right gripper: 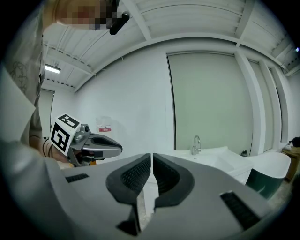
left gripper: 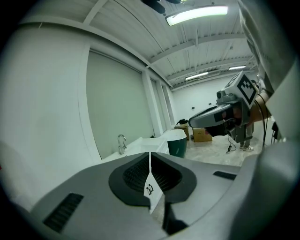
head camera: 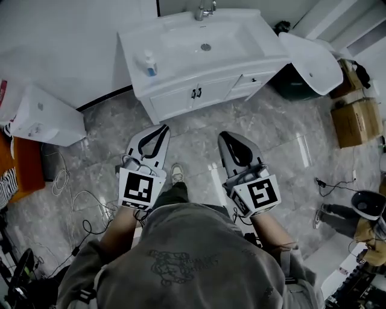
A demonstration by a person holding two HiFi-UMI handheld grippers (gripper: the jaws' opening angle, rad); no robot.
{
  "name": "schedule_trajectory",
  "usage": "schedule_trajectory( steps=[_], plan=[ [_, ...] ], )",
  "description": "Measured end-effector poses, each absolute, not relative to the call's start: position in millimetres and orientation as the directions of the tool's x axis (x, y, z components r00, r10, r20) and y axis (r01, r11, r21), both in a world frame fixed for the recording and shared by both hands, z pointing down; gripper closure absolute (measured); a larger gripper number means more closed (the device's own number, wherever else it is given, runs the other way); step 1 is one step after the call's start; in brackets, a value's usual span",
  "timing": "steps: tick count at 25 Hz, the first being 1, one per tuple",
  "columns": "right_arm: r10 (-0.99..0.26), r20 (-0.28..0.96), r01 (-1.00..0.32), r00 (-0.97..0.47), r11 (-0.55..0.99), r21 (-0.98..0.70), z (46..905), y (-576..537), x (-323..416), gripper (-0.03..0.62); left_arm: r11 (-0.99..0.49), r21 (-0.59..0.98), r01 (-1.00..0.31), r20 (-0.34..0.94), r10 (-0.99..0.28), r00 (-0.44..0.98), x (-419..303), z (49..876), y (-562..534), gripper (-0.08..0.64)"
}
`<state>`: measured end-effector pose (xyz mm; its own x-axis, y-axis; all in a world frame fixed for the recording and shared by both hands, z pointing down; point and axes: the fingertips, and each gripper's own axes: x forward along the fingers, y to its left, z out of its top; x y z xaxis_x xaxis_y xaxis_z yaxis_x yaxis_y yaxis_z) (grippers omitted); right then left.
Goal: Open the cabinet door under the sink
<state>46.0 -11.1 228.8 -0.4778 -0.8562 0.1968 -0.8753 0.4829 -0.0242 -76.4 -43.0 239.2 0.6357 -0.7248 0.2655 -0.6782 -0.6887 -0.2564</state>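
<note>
A white vanity with a sink (head camera: pixel 205 42) stands against the wall ahead of me. Its two cabinet doors (head camera: pixel 181 100) are closed, and black handles (head camera: pixel 196 93) meet at the middle. My left gripper (head camera: pixel 163 128) and right gripper (head camera: pixel 224 135) hover side by side over the marble floor, short of the doors and pointing at them. Both are shut with nothing between the fingers. In the left gripper view, the left gripper (left gripper: pixel 150 154) shows its tips touching, and the handles (left gripper: pixel 150 190) peek through below. The right gripper (right gripper: pixel 152 155) shows only a hairline slit.
A blue-and-white bottle (head camera: pixel 149 63) stands on the vanity's left edge, and a faucet (head camera: pixel 205 11) at the back. A white box (head camera: pixel 45 114) and loose cables (head camera: pixel 72 202) lie at the left. At the right are a dark bin (head camera: pixel 295 84) and cardboard boxes (head camera: pixel 356 121).
</note>
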Motion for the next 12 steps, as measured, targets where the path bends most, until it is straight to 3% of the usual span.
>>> schedule_trajectory(
  steps=[12],
  plan=[
    [-0.864, 0.277, -0.906, -0.420, 0.418, -0.070, 301, -139, 36, 0.557, -0.760, -0.199, -0.619, 0.339, -0.646, 0.684, -66, 290, -151, 0.535]
  ],
)
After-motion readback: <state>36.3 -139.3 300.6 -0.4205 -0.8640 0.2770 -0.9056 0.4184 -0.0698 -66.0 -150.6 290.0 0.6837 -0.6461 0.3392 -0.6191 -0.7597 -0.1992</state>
